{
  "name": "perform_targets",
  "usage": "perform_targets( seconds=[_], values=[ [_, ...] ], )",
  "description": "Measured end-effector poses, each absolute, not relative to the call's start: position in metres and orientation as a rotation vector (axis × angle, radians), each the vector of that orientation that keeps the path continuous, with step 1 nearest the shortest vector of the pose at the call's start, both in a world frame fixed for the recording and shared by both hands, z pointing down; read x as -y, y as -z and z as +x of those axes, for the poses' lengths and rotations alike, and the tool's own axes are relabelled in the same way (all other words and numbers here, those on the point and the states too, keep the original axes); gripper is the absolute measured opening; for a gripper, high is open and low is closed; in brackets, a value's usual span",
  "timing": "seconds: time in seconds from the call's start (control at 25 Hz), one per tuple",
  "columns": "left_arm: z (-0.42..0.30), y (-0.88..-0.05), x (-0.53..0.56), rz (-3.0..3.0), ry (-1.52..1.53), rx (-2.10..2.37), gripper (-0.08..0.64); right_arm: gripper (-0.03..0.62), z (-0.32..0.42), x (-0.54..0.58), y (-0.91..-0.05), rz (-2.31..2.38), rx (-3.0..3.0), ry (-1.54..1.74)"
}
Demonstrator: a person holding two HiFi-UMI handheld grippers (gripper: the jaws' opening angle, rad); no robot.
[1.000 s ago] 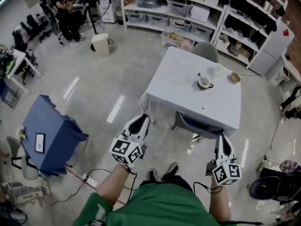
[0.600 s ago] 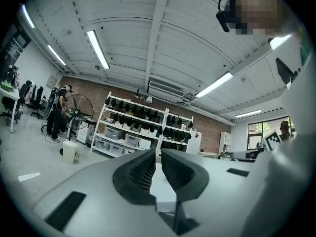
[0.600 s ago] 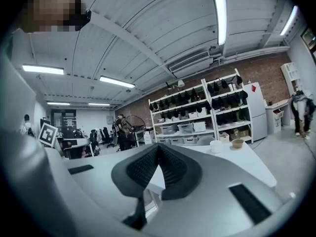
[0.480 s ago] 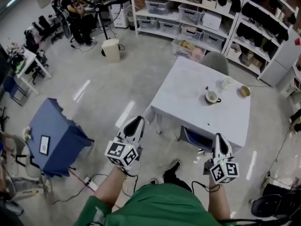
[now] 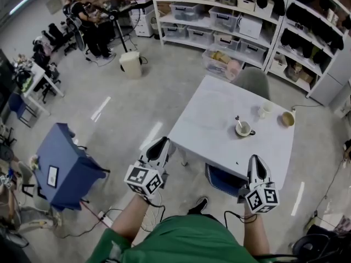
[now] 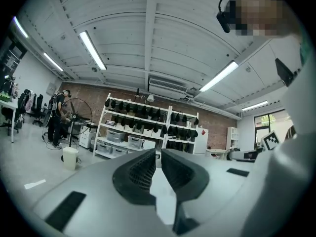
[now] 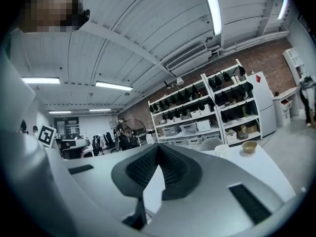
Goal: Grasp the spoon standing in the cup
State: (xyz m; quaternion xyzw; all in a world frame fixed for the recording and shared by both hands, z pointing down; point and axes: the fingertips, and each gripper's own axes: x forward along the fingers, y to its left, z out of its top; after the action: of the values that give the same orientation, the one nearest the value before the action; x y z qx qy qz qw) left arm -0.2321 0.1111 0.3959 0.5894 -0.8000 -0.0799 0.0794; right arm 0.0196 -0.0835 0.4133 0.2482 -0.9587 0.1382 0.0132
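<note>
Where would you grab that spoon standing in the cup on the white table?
Probably the handle: it is the only part of the spoon that stands clear above the cup. Come down from above and pinch the stem sideways; the scoop end is hidden inside the cup.

No legible text, brand or number — anywhere in view
</note>
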Motion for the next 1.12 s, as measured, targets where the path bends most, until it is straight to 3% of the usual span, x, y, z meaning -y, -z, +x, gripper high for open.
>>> perform_targets(
  seconds=[0.64,1.12],
  values=[
    [-0.227,-0.394,0.003,1.812,0.173,2.376,0.051,0.021,0.028,0.191,-0.426,0.814,2.973,-0.476],
    [-0.269,-0.423,0.095,1.998,0.182,2.168,0.051,0.021,0.015,0.230,-0.436,1.067,2.885,-0.437]
  ],
)
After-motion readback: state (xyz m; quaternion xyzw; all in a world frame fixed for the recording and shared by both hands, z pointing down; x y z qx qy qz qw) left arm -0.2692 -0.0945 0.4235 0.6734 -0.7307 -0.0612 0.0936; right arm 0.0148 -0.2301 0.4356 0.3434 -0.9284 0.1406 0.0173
